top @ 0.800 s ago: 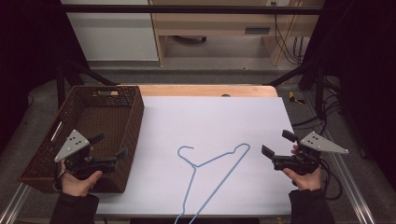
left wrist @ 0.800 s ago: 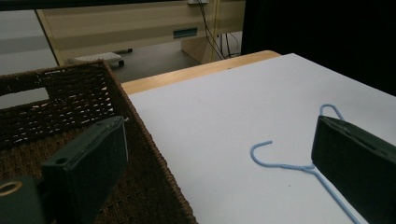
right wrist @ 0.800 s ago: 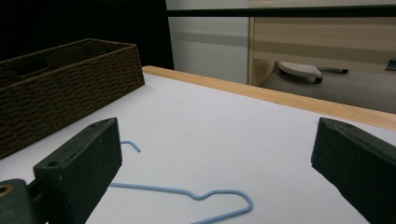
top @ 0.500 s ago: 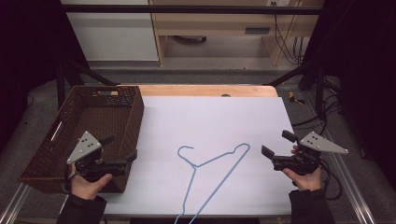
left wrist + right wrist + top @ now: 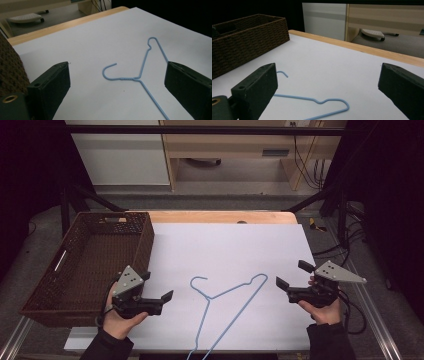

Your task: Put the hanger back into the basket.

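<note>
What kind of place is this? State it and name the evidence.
Probably a lab or workshop recording bench, not a home: a white-topped table hemmed by black frame bars, loose cables along the wall, and a hand-held gripper near a blue wire hanger.

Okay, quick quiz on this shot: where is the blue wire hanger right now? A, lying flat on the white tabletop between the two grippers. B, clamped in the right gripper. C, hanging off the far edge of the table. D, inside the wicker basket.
A: the blue wire hanger lies flat on the white tabletop, with the left gripper and right gripper open on either side, touching nothing.
</note>
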